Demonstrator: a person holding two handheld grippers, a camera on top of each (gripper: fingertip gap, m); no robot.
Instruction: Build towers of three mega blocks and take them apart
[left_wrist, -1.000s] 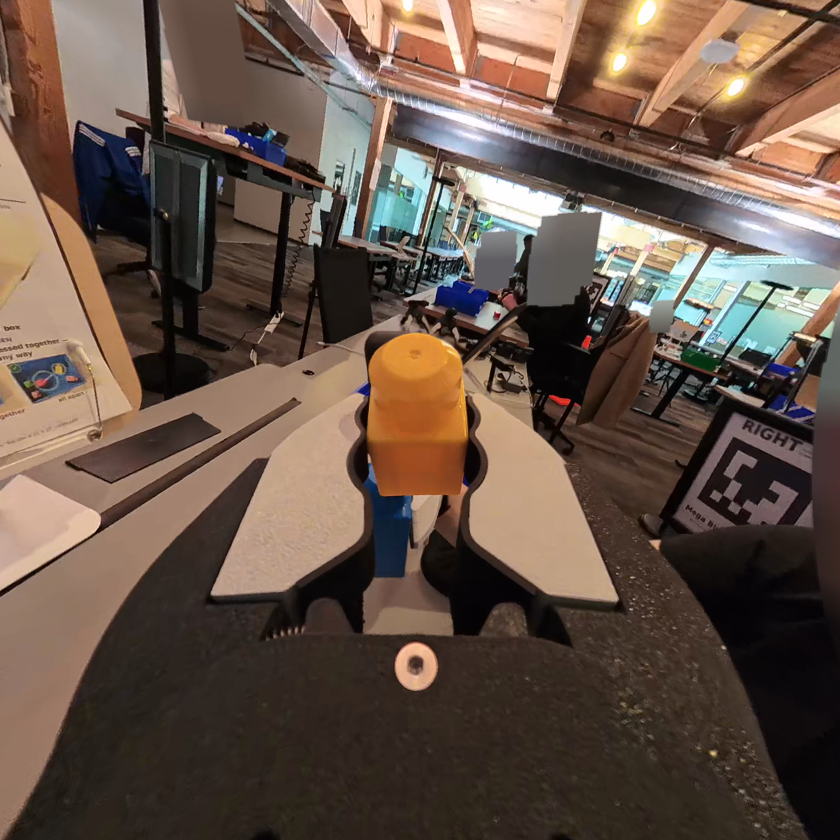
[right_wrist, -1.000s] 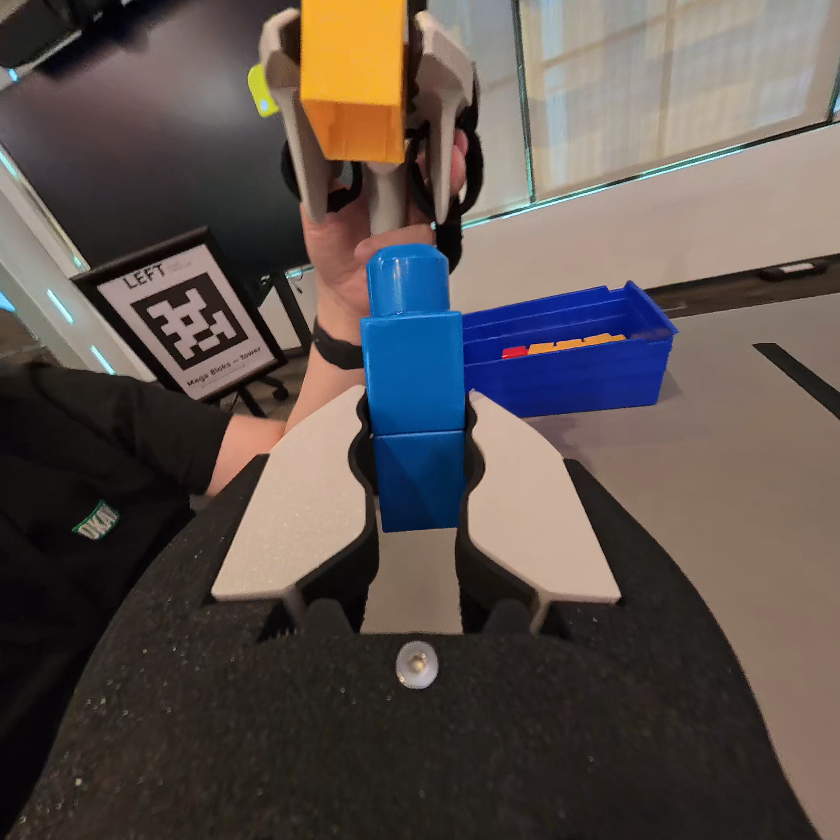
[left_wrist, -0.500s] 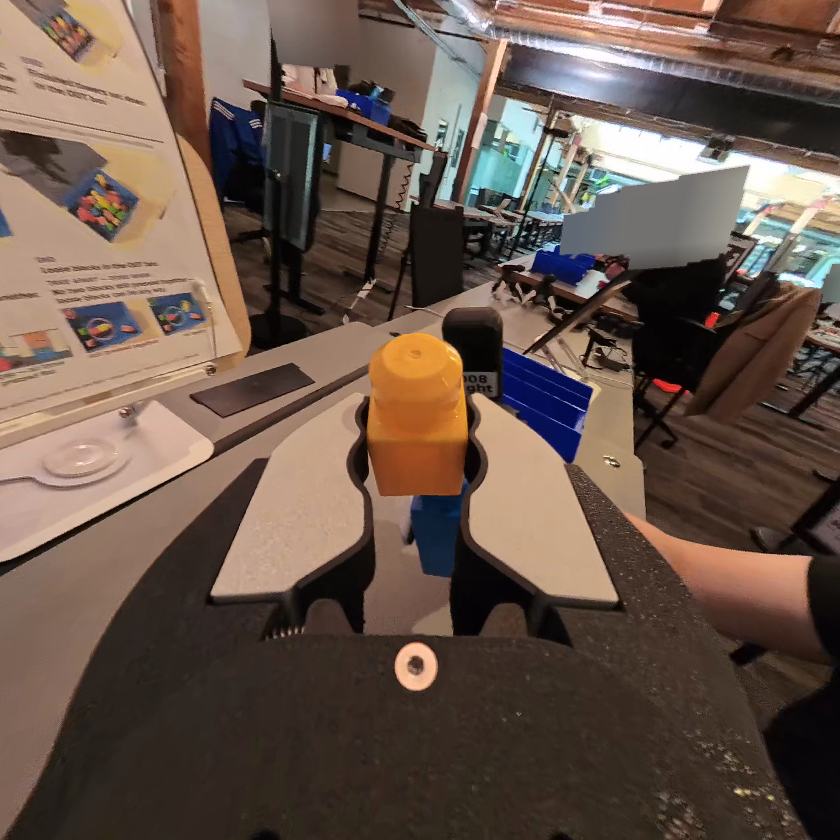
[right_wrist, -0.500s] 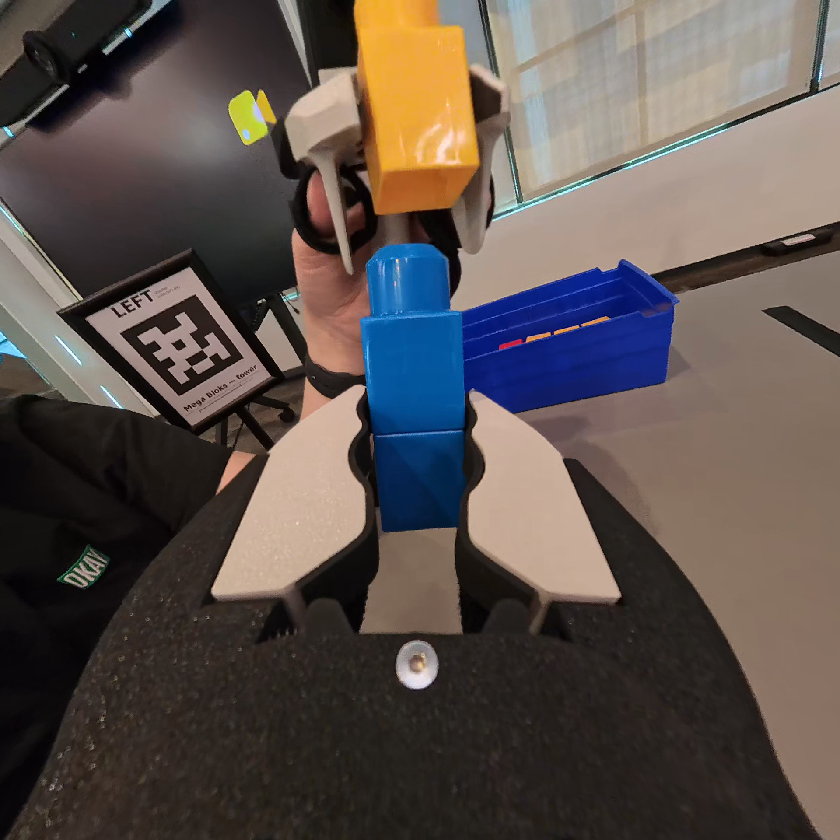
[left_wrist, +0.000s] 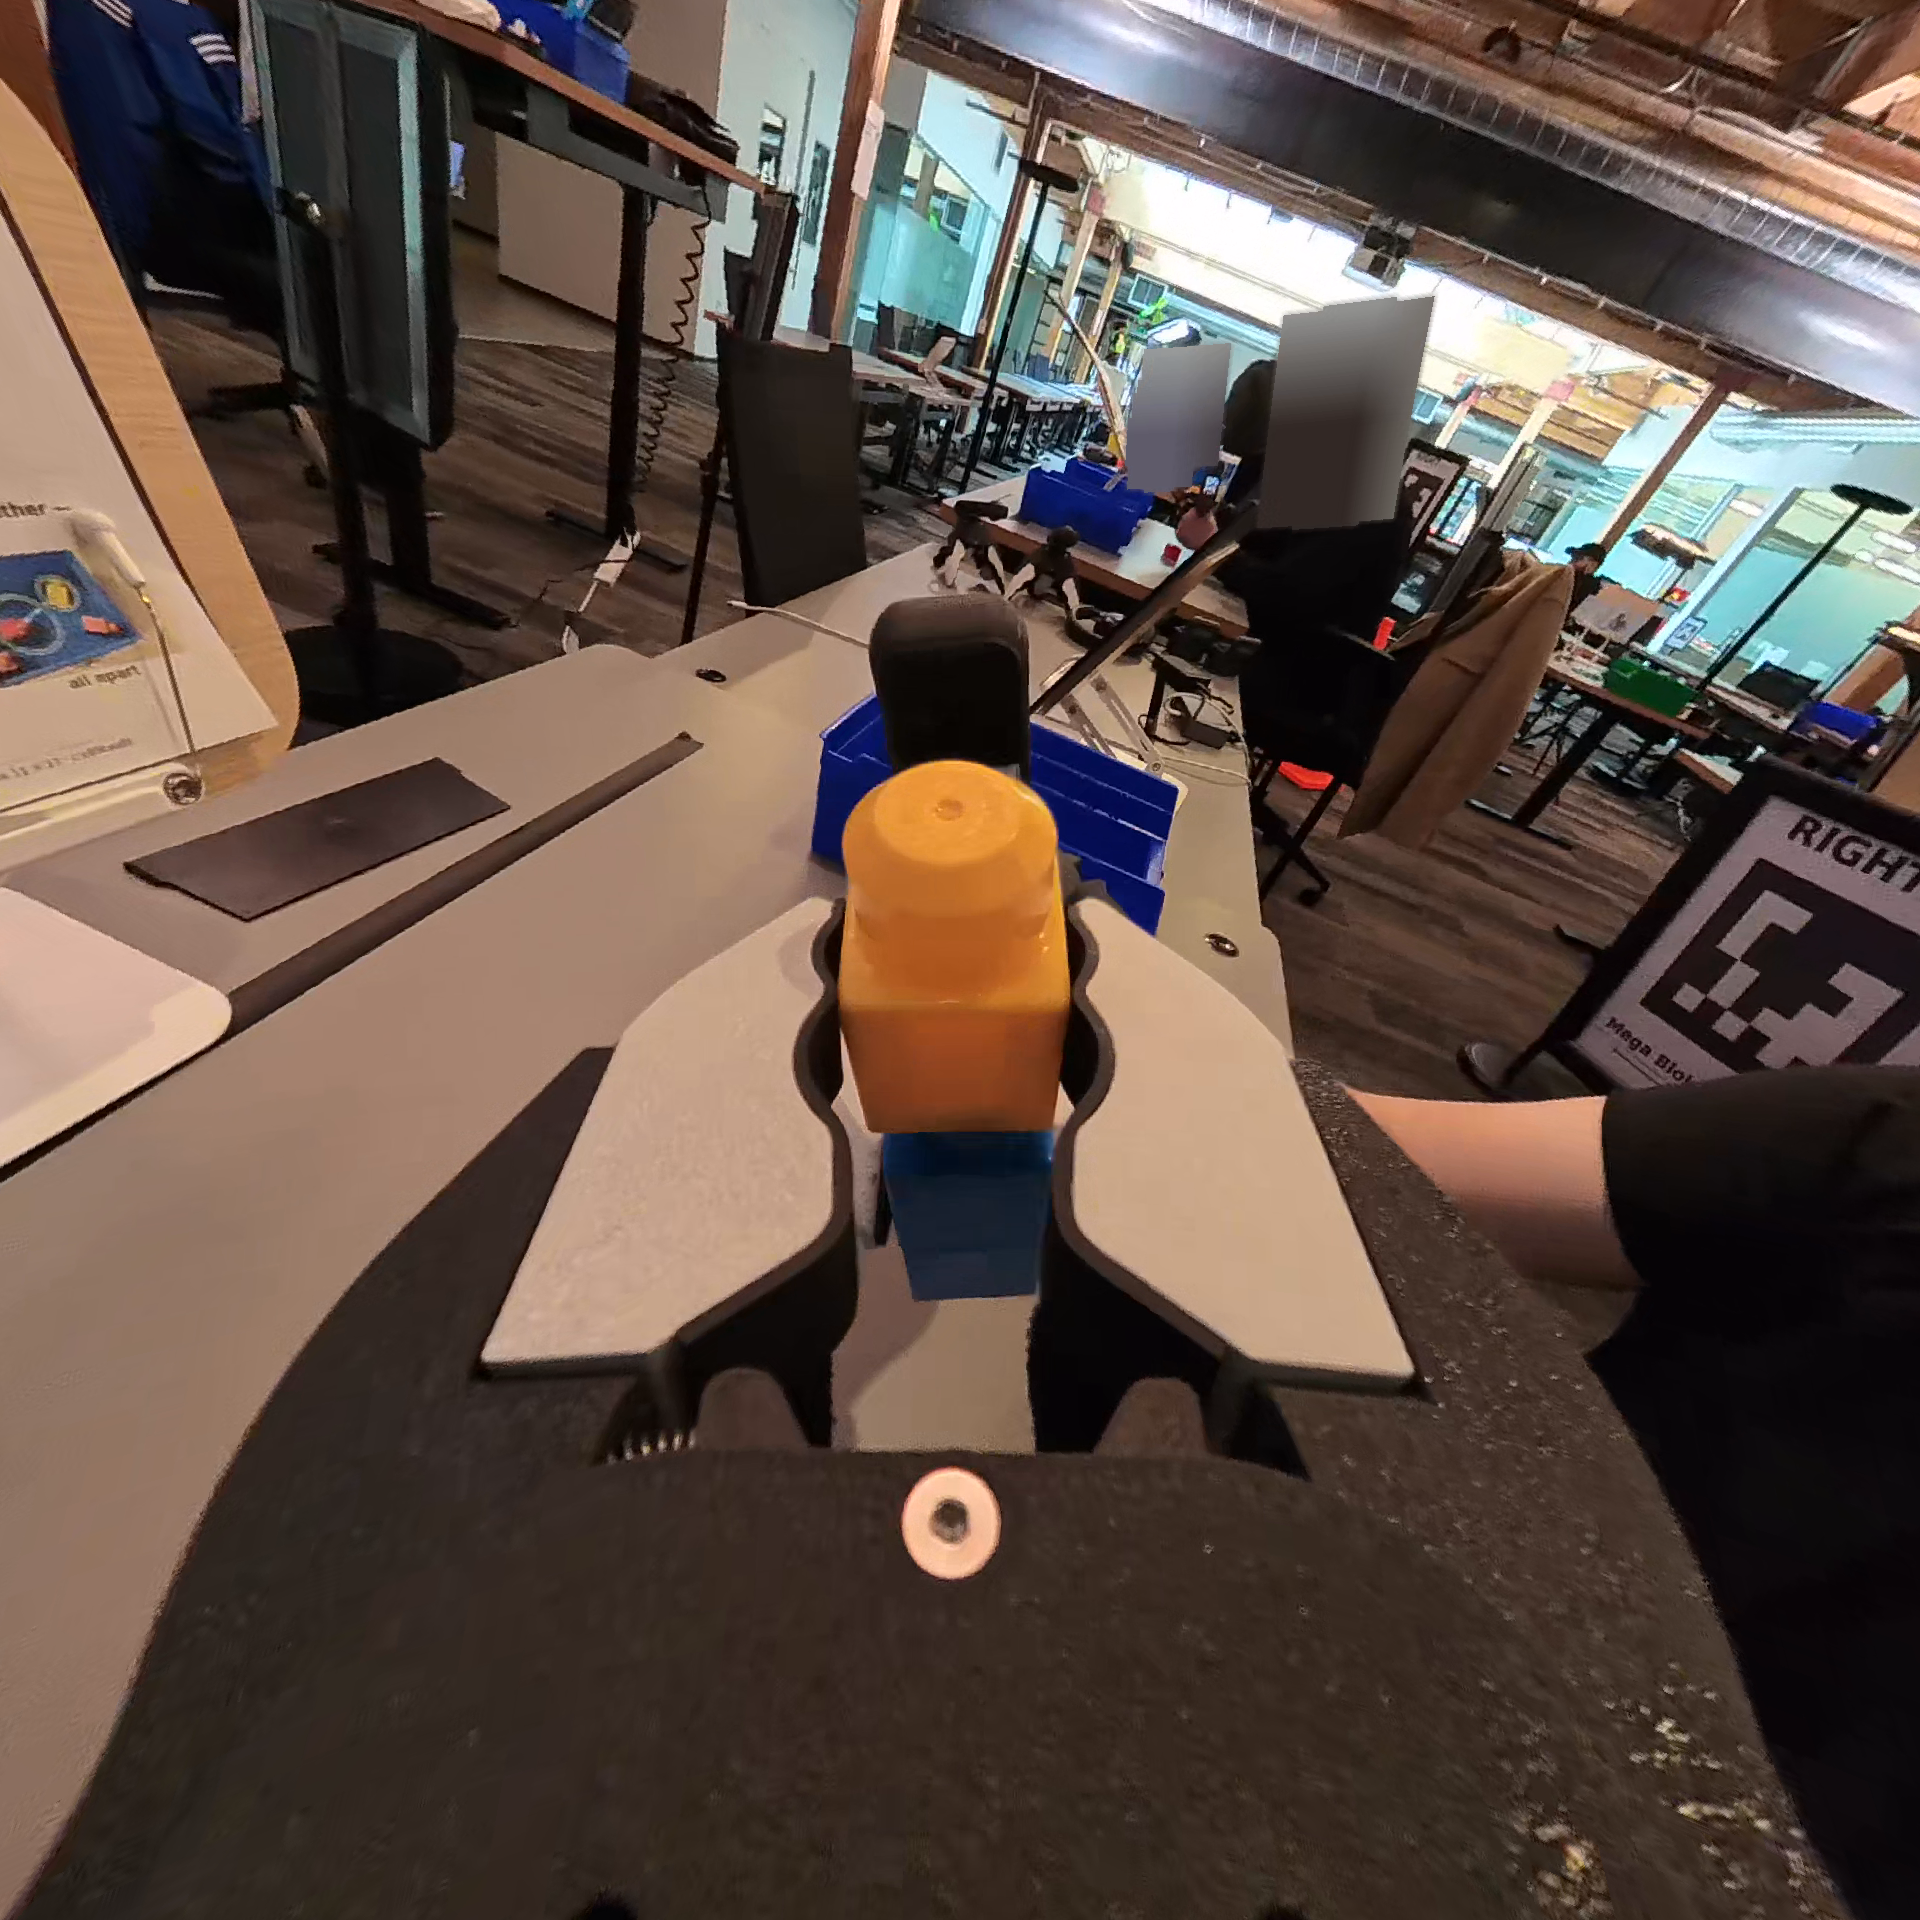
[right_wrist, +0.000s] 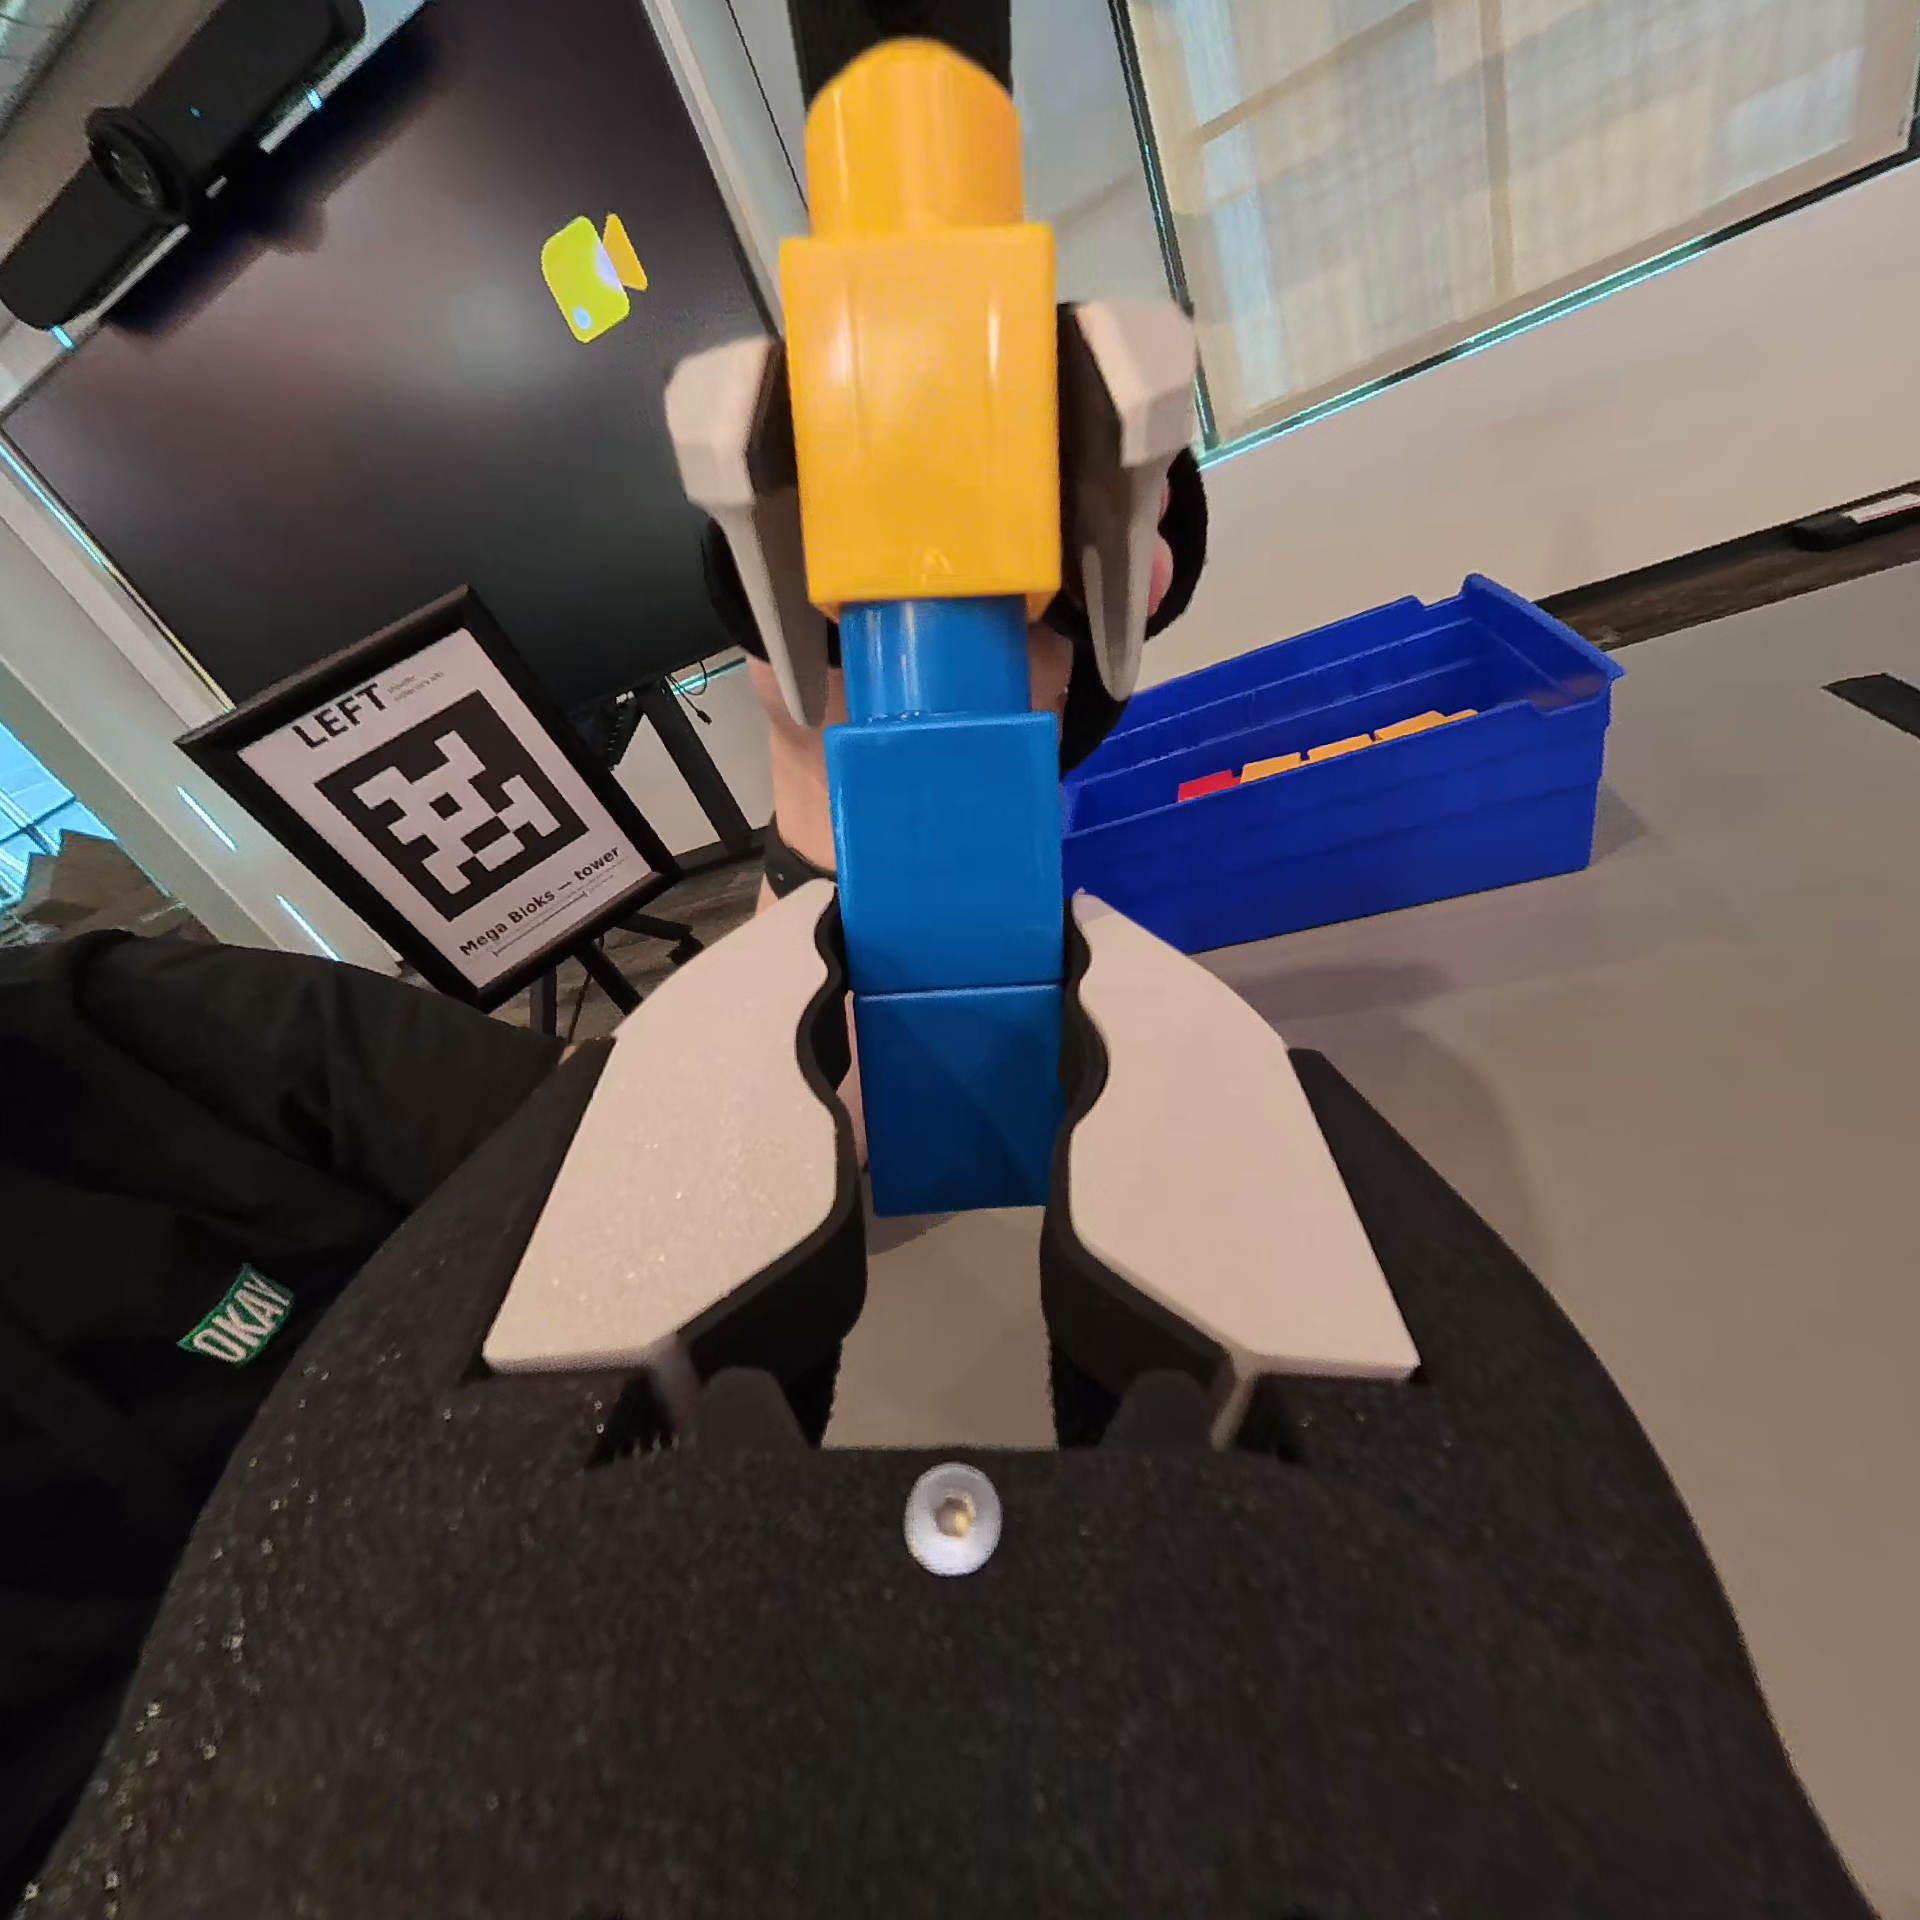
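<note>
Left tool (left_wrist: 953, 1023) closed tight on the yellow block (left_wrist: 954, 997), one grey finger (left_wrist: 717, 1122) on each side. Right tool (right_wrist: 951, 1049) closed tight on the lower blue block (right_wrist: 956, 1101), with the upper blue block (right_wrist: 945, 842) stuck on top of it. Up in the air above the grey desk (right_wrist: 1558, 1091), not resting on it.

A second ago: yellow block up high, well apart from the blue pair, with a clear gap over the blue knob. Half a second ago: closer and tilted, just above the knob. Now: straight, and down over the blue knob (right_wrist: 935, 660). Not pushed all the way on, with part of the knob peeking out under the yellow edge. Three blocks in one line now, yellow on top, blue, blue.

In the left wrist view, blue now right under the yellow block, where before off to one side.

Blue bin (right_wrist: 1351, 821) on the desk behind the tower, same spot as before, with red and yellow blocks (right_wrist: 1330, 753) inside. Two framed signs with black and white square patterns (right_wrist: 447, 800) (left_wrist: 1787, 956) beyond the desk, one on each side.
</note>
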